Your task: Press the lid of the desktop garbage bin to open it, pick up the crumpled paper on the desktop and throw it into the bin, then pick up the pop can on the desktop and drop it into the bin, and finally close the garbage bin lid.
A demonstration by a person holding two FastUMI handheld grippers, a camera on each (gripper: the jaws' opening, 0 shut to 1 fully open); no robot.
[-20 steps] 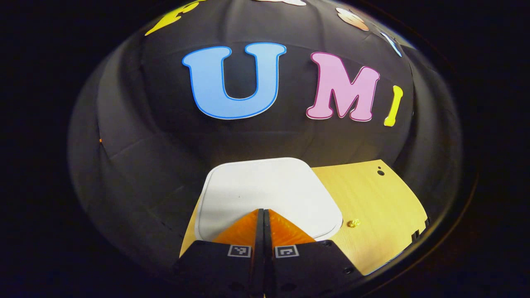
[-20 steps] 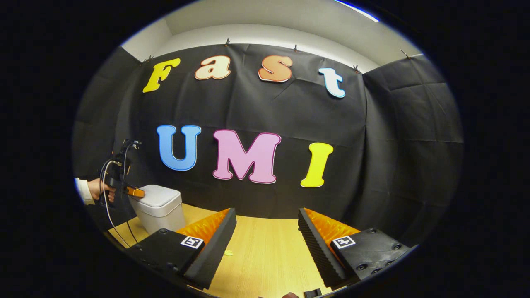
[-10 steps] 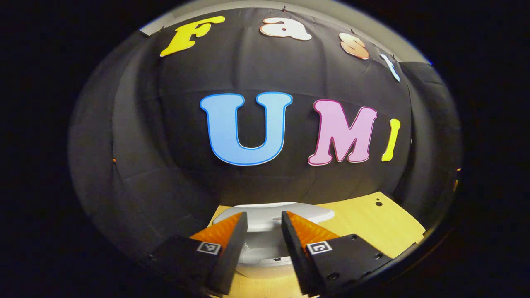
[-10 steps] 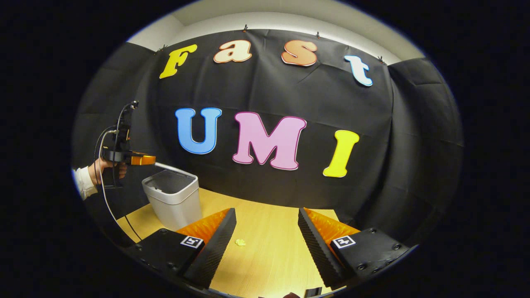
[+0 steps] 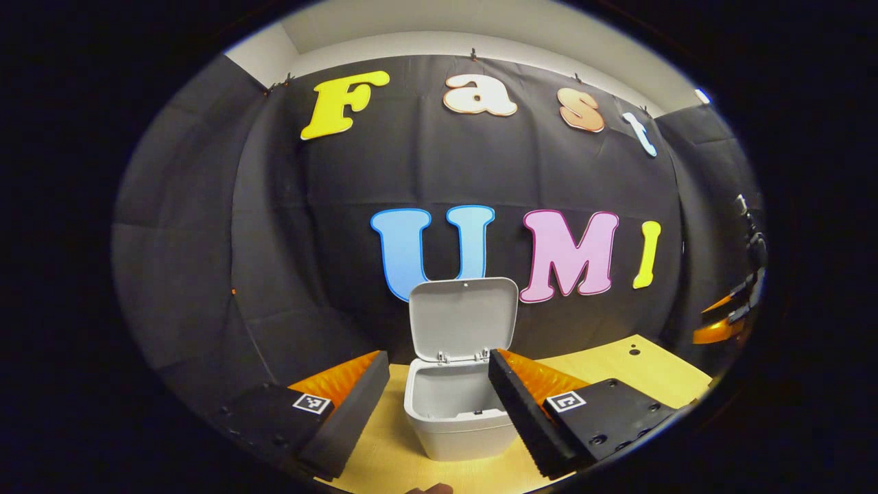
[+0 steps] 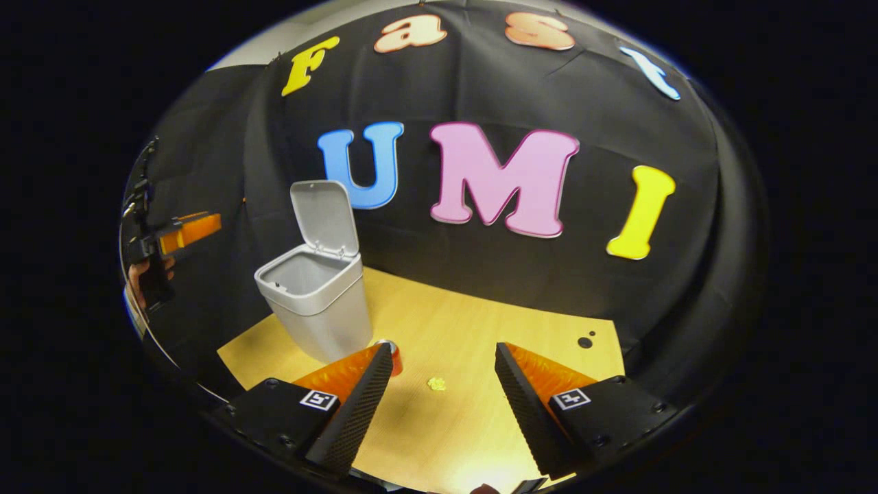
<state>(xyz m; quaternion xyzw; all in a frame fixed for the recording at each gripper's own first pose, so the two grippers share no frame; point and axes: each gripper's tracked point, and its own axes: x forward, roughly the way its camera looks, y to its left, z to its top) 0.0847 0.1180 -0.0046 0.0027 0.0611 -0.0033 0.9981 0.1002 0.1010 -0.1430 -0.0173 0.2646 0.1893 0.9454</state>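
One small crumpled paper (image 6: 436, 383) is lying on the desktop (image 6: 480, 329) just ahead of the right gripper (image 6: 442, 374), roughly centred between its spread, empty fingers. Lowering straight onto it should suit. Left of it, the bin (image 6: 315, 302) is standing with lid (image 6: 324, 216) raised. The left gripper (image 5: 435, 384) is also gaping, empty, facing the bin.

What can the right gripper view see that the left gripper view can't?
The right gripper view has the little yellow crumpled paper lying on the table, the top of the pop can peeking past a finger, and a hand holding the left gripper. The left gripper view faces the bin from the front, with the right gripper far off at the side. Both have the bin with its lid standing up, and open fingers in front.
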